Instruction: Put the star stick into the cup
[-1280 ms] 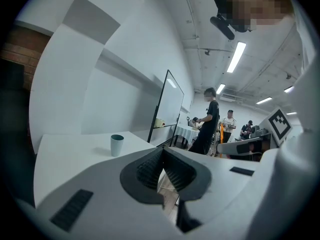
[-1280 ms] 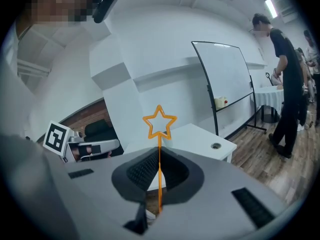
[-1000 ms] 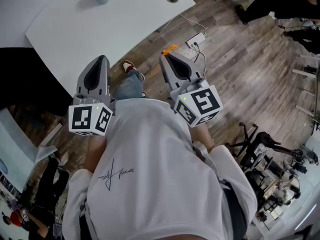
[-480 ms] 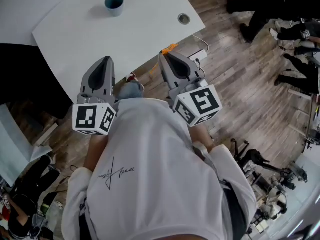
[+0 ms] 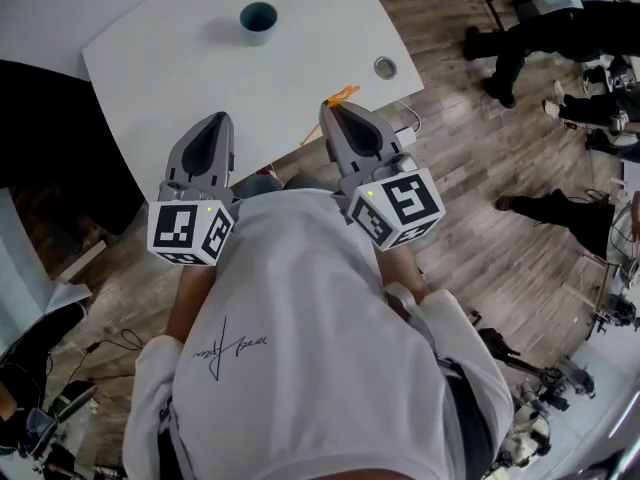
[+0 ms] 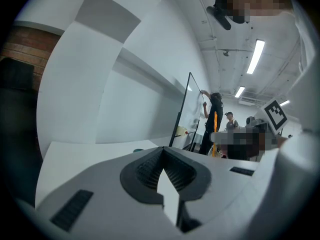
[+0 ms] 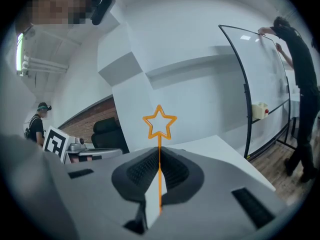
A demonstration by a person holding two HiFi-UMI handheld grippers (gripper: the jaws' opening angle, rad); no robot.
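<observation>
the task is at an early part: the star stick (image 7: 160, 125) is already picked up, but it is not yet in the cup (image 5: 258, 18). the right gripper (image 5: 340, 110) is clenched on the thin orange stick, which runs between its two jaws, and the star end stands out past the tips. the cup stands alone on the far part of the white table (image 5: 190, 78), well apart from both grippers. so i judge that carrying the stick over the table and lowering it into the cup is what is left. the left gripper (image 5: 212, 124) has its jaws pressed together with nothing between them. both grippers are held side by side in front of the person's chest, pointing forward at the near edge of the table, the marker cubes toward the body.
</observation>
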